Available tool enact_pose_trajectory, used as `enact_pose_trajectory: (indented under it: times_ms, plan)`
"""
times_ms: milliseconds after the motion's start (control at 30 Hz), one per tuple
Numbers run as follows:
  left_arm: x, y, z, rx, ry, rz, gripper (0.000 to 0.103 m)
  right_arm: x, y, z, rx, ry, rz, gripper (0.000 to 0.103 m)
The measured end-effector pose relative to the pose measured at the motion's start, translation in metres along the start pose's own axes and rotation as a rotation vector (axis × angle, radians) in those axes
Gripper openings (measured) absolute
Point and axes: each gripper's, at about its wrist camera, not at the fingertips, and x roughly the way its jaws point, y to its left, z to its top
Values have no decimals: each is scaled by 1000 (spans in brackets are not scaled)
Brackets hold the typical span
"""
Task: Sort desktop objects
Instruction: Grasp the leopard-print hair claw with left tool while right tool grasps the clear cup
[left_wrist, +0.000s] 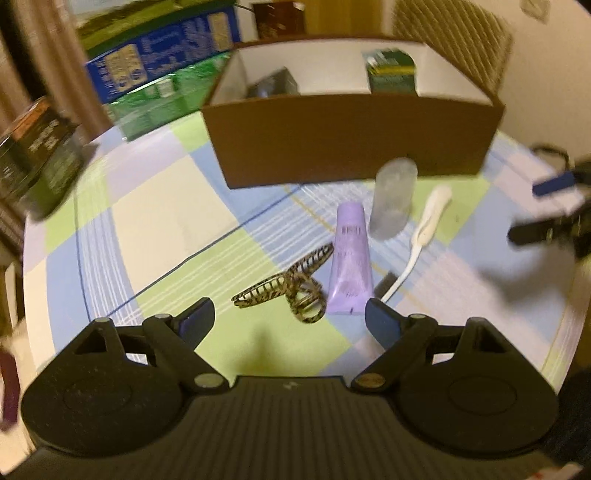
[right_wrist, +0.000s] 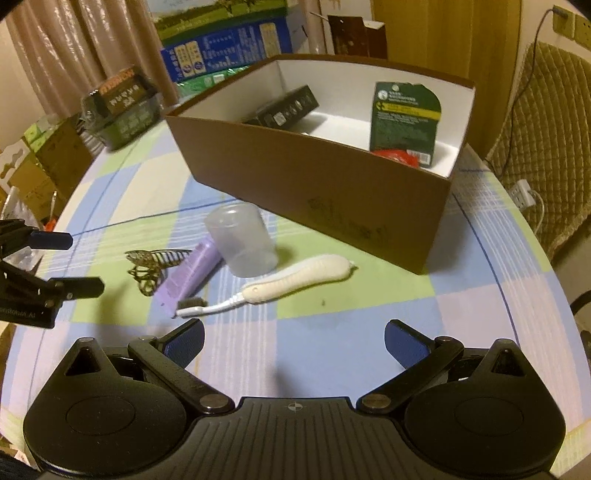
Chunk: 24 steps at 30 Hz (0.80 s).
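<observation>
Hardly anything reads clearly — print on the green card (right_wrist: 404, 122), the blue carton (right_wrist: 225, 48) and the purple tube (left_wrist: 349, 262) stays too blurred to make out.

Each camera sat just behind its own tool, looking steeply down and forward over the checked surface (left_wrist: 155, 206) from close by. The left view faced the brown box (left_wrist: 351, 136) head-on; the right view saw it from an angle. Both shared the box, the purple tube (right_wrist: 192, 275) and the clear cup (left_wrist: 393, 199)
</observation>
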Motion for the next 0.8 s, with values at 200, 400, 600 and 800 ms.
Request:
enact_pose_trajectory:
  times_ms: [200,400,600,800]
  plan:
    - [26,15,1,139,4,-77,82,5,-16,-6,44,29,-43,101]
    - [62,13,5,291,42,-155,71,6,-29,-15,113,56,-77,101]
    - [81,10,11,339,58,-195,56,6,-33,-20,152,69,-103,101]
    - [81,26,5,257,59,-199,41,8,-32,-19,156,74,-108,101]
